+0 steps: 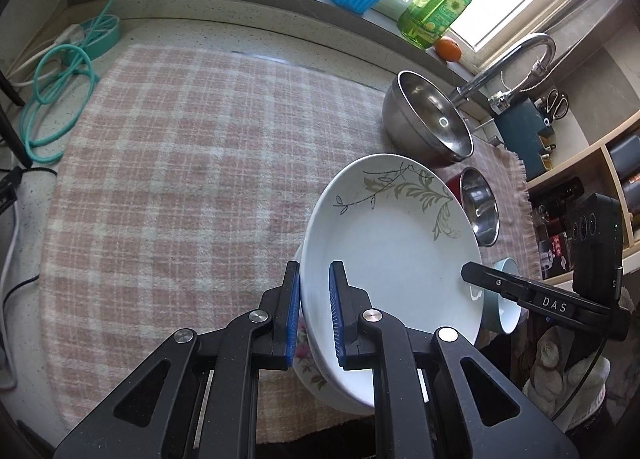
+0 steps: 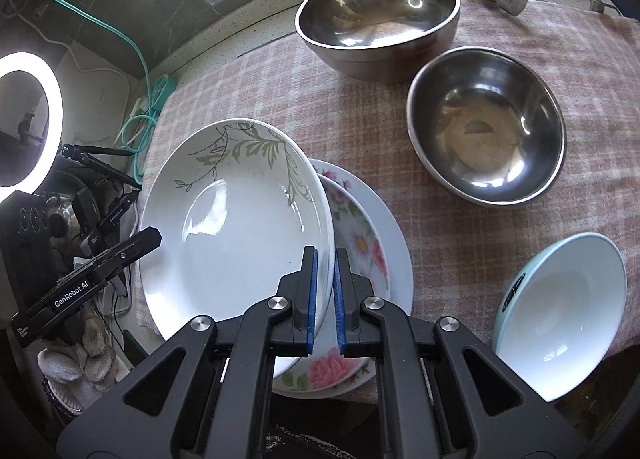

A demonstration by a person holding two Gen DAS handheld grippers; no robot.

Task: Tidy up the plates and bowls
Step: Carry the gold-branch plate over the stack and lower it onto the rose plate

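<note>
Plate held: leaf-patterned white plate (image 1: 390,243), gripped on opposite rims and tilted, lower centre of both views.
Left gripper (image 1: 314,315): jaws narrow, blue pads pinched on the plate's left rim.
Right gripper (image 2: 324,299): jaws narrow, clamped on the plate's right rim; its black finger shows at the right of the left view.
Directly beneath: rose-patterned plate (image 2: 360,243) lying in a plain white plate (image 2: 396,255) on the checked cloth (image 1: 180,163) covering the desk.
Key relation: held plate overlaps that stack, offset toward the frame's left in the right view; it looks touching or nearly so.
Nearer hand: neither, both share the load.
Elsewhere: large steel bowl (image 2: 378,19), smaller steel bowl (image 2: 486,127), pale blue bowl (image 2: 560,323), upper and right.
</note>
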